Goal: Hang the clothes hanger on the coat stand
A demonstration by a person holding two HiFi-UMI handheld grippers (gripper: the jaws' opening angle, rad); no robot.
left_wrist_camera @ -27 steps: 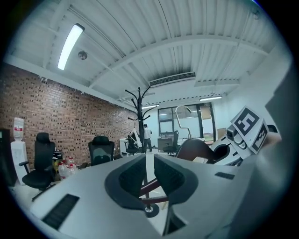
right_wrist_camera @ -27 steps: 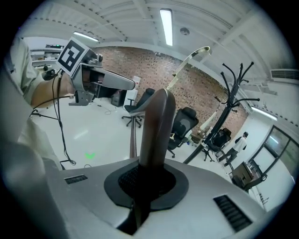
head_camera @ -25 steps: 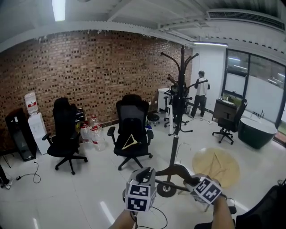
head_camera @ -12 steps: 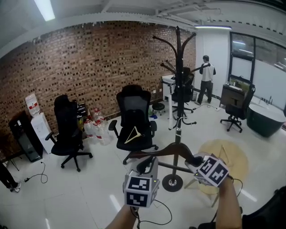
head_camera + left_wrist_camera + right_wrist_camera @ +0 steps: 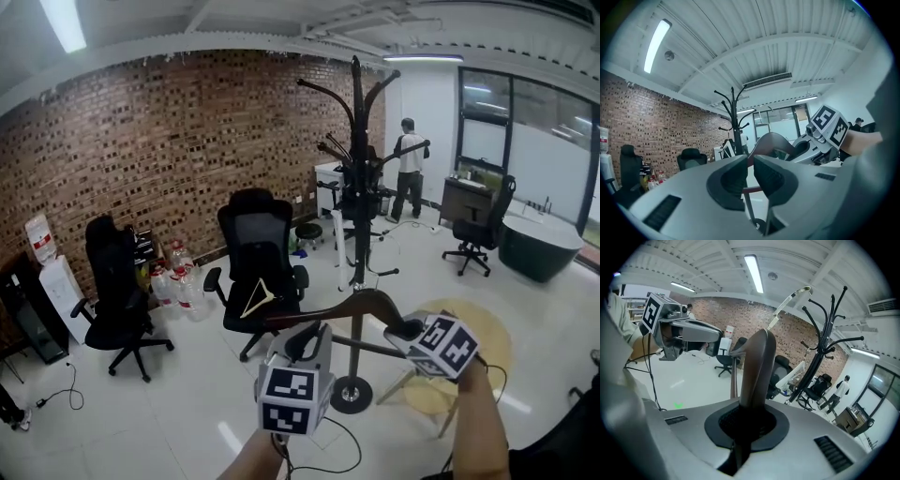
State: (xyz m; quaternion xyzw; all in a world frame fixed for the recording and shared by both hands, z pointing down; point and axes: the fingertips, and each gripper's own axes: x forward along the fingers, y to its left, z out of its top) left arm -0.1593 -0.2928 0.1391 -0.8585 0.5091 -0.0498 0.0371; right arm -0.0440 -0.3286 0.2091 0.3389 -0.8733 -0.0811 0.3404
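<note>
**A:** Where's the hanger [image 5: 367,302]?

**B:** In the air, lying crosswise between both tools. The left gripper [image 5: 302,345] is clamped on its left end, the right gripper [image 5: 408,329] on its right.

**A:** And the coat stand [image 5: 357,169]?

**B:** Straight ahead, with its pole [image 5: 356,262] behind the hanger's middle and its hooks [image 5: 323,88] well above. Neither hand looks nearer.

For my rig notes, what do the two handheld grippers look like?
Both the left gripper and right gripper have light grey bodies with dark ribbed pads. Each carries a cube of black-and-white square markers; a black cable trails from the left.
</note>
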